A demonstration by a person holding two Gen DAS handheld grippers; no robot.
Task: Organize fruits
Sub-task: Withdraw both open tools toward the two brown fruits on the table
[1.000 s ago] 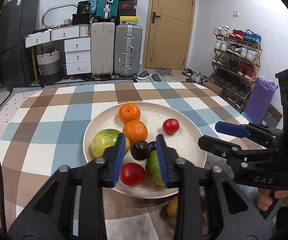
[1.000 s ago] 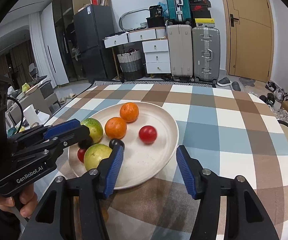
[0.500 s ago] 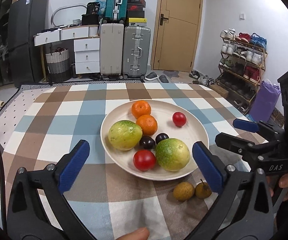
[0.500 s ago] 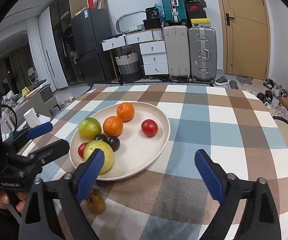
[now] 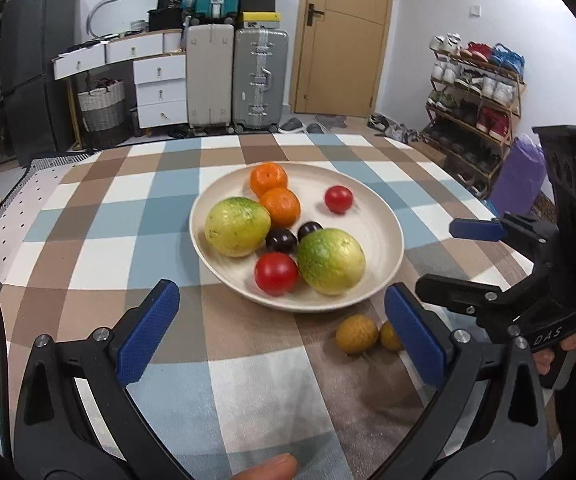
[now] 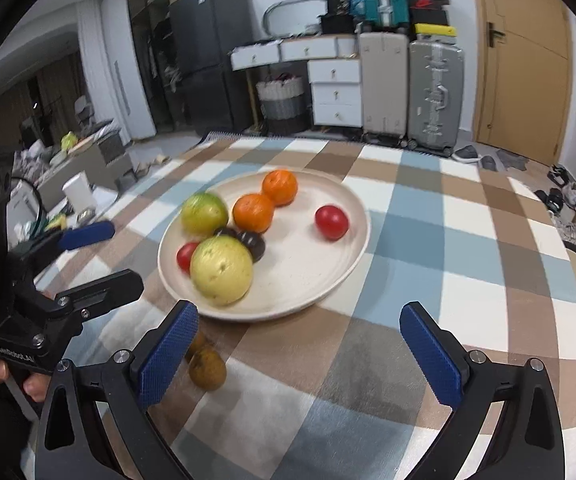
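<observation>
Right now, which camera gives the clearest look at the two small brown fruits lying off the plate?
Left wrist: both small brown fruits show sharply beside the plate. In the right wrist view they are blurred, one partly behind a fingertip.
</observation>
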